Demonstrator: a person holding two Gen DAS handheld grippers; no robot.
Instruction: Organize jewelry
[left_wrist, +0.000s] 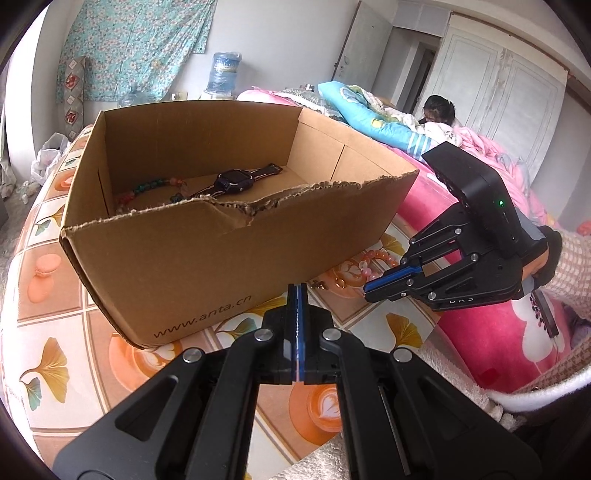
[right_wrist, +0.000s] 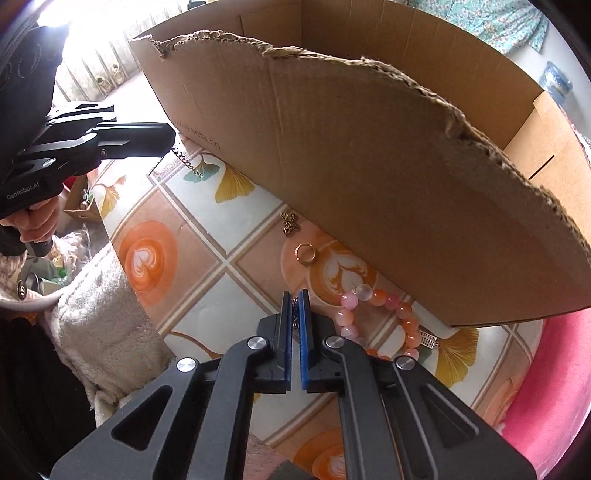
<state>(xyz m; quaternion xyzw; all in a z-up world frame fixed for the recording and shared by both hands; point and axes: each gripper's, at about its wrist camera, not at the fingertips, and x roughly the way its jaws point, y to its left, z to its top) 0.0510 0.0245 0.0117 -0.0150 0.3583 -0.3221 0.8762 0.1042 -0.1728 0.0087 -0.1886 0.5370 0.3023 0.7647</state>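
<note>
Chain (right_wrist: 295, 314) sits pinched in my right gripper (right_wrist: 294, 295), my left gripper (left_wrist: 296, 291) closed and empty; pickup step; next, I judge, lift over box (right_wrist: 369, 166) rim.

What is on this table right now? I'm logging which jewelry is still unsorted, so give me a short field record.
box: cardboard box, open top, torn front edge
inside box: black watch, dark bead bracelet
outside on tablecloth: pink bead bracelet, gold ring, butterfly charm
left claw: shut
right claw: shut, thin chain seen between its pads
</note>
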